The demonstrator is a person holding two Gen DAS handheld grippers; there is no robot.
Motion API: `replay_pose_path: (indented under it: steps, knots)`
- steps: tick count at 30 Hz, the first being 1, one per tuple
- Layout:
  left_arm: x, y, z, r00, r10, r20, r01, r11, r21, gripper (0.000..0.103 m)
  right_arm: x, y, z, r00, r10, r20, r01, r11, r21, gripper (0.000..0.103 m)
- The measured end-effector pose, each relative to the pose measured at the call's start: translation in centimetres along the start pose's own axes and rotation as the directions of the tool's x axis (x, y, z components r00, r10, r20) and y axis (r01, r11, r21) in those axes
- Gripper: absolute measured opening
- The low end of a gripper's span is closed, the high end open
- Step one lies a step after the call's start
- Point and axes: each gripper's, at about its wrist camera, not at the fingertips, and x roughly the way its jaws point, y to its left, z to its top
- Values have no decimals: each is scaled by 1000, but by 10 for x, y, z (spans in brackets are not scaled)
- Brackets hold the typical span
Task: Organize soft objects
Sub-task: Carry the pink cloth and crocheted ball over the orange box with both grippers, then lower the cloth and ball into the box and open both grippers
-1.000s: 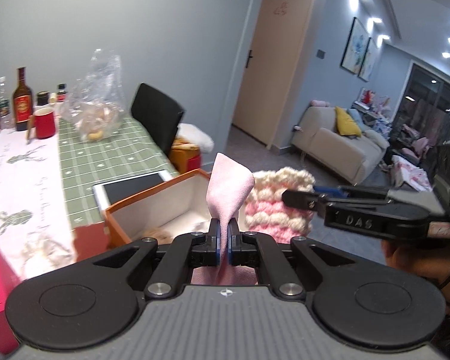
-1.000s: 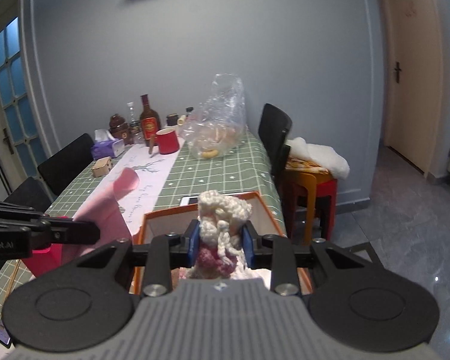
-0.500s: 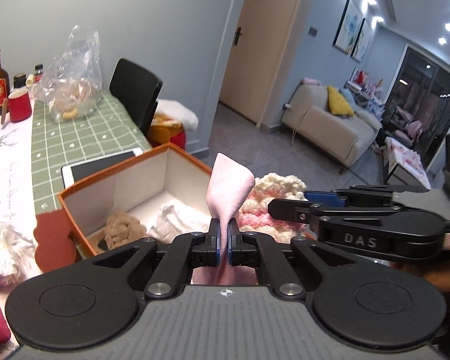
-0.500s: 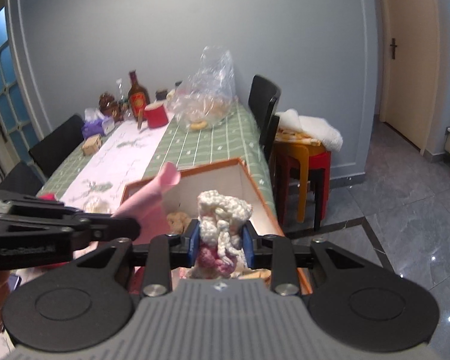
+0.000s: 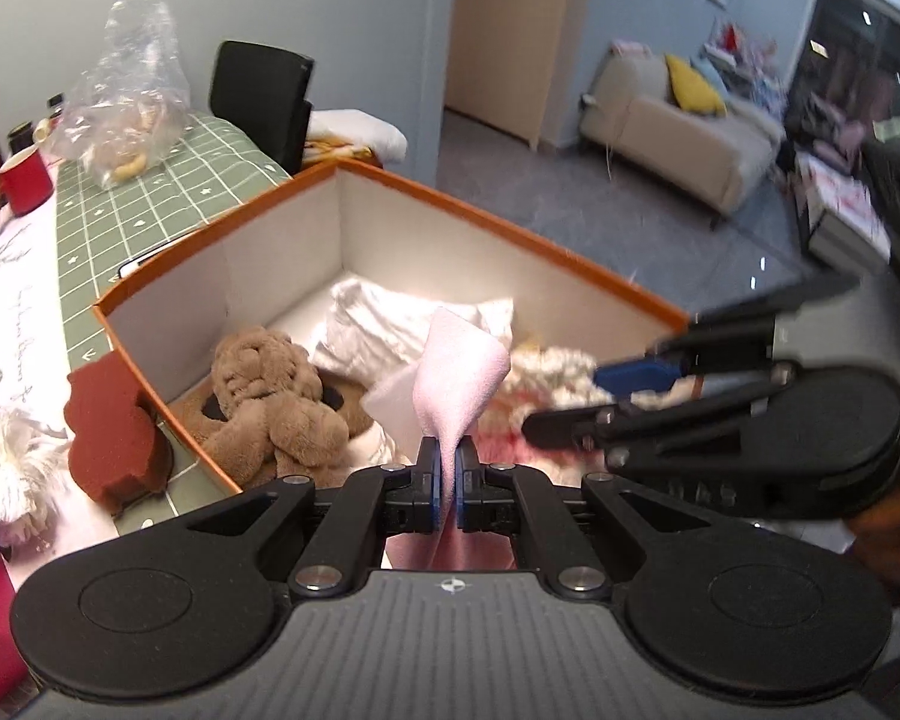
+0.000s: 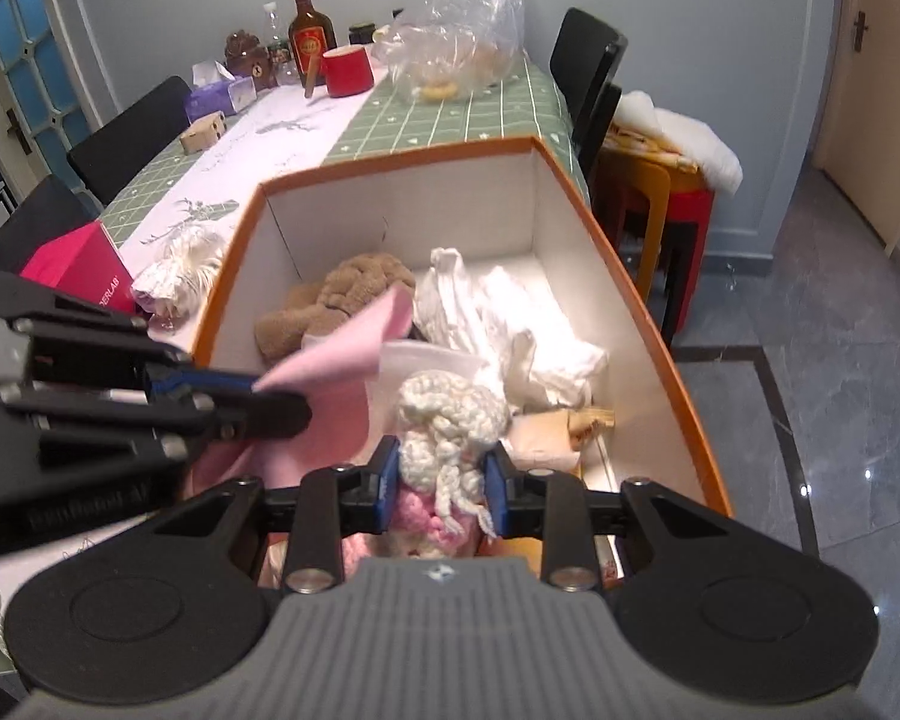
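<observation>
My left gripper is shut on a thin pink cloth and holds it over the orange-rimmed white box. The cloth also shows in the right wrist view. My right gripper is shut on a cream and pink knitted piece, also over the box. It shows blurred in the left wrist view. In the box lie a brown plush toy and white cloths.
On the green checked table beside the box lie a dark red sponge, a white tassel bundle and a pink box. Further back stand a red mug, a bottle and a plastic bag. Black chairs flank the table.
Both grippers have moved forward and tilted down over the box, each still holding its cloth. The box's inside now fills the views.
</observation>
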Motion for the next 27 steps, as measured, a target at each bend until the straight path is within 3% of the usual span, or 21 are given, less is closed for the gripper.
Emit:
replay_pose_path:
  steps: [7, 14, 19, 27]
  knots:
    - [11, -9, -8, 997, 71, -42, -68, 994, 82, 5, 4, -1, -4, 998, -41, -39, 40, 999, -36, 29]
    - [21, -13, -14, 989, 107, -99, -93, 987, 133, 6, 15, 0, -7, 996, -10, -84, 5, 999, -49, 31]
    - [24, -15, -16, 984, 128, -120, -109, 982, 153, 7, 25, 13, -10, 993, -50, -111, 38, 994, -107, 34]
    - [13, -12, -13, 986, 135, -92, -121, 981, 150, 35, 21, 18, -12, 990, -85, -112, 69, 987, -142, 38]
